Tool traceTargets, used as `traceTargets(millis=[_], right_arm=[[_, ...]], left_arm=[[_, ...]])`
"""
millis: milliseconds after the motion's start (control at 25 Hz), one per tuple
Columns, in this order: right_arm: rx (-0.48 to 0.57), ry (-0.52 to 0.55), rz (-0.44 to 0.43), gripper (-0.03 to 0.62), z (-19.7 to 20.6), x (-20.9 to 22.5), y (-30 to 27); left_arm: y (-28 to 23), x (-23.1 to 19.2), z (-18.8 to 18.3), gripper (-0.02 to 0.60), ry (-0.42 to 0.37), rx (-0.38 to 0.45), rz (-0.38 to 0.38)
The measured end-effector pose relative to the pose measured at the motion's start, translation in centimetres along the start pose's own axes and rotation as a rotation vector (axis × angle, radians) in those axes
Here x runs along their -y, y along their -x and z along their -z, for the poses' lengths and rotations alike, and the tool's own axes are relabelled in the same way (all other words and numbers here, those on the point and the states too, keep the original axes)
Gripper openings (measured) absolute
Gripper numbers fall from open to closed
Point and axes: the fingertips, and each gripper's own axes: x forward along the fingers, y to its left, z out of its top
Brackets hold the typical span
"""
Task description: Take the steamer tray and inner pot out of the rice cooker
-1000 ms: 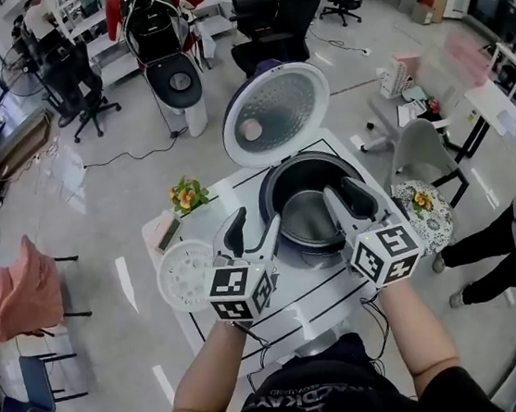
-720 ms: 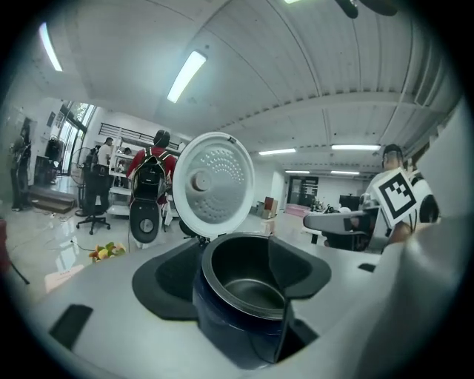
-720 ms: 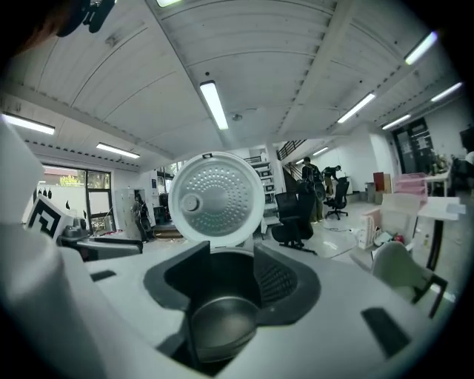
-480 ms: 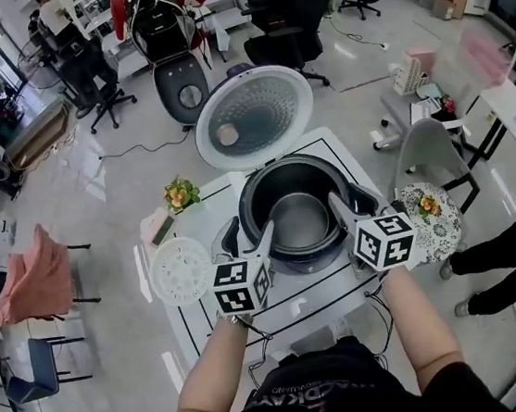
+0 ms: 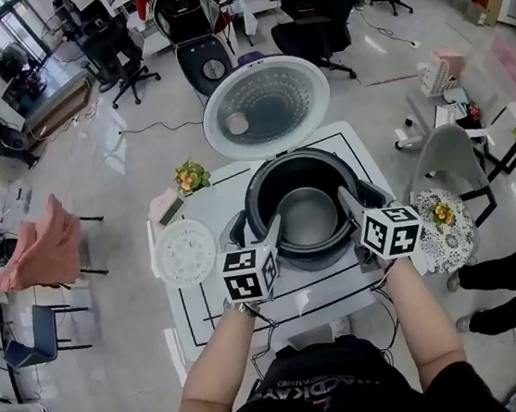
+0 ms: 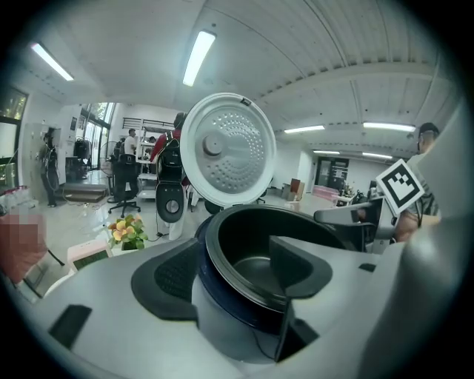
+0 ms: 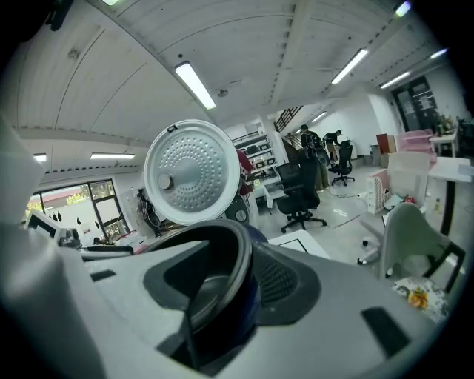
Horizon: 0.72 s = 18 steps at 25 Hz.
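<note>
Rice cooker point(image 5: 313, 257) on a white desk point(image 5: 217, 310), with its lid point(image 5: 266, 106) standing upright behind so that the cavity is open from above. The steamer tray point(image 5: 185, 252), a white perforated disc, lies flat on the desk to the left of the cooker and apart from it, clear of both arms; from this layout, the first half of the task appears done. The inner pot point(image 5: 306, 219) sits in the cooker and looks empty. The left gripper point(image 5: 253, 230) and the right gripper point(image 5: 363, 204) stand at opposite sides of the pot, each pointing inward and slightly down. Each has one jaw inside the pot wall and the other outside, so the rim lies between the jaws. Both pairs of jaws have just been opening and stand wide, with the pads clear of the rim, so nothing is gripped. The mirrored placement probably prepares a balanced two-sided lift, since a smooth round pot held at one side alone would tend to tip. Closing both grippers on the rim appears to be the next requirement.
</note>
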Motion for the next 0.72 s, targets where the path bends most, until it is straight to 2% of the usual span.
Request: traceTargets(millis=[400,720], right_arm=[[-0.048,0.022,-0.022,0.172,0.3,0.2,-0.9],[-0.099,0.156,0.028,0.172,1.0,0.2,-1.2]], left_arm=[[-0.8,-0.5,0.5,0.293,0.020,-0.017,-0.066],[-1.1,-0.7,0.8,0.267,0.007,-0.079,-0.165]])
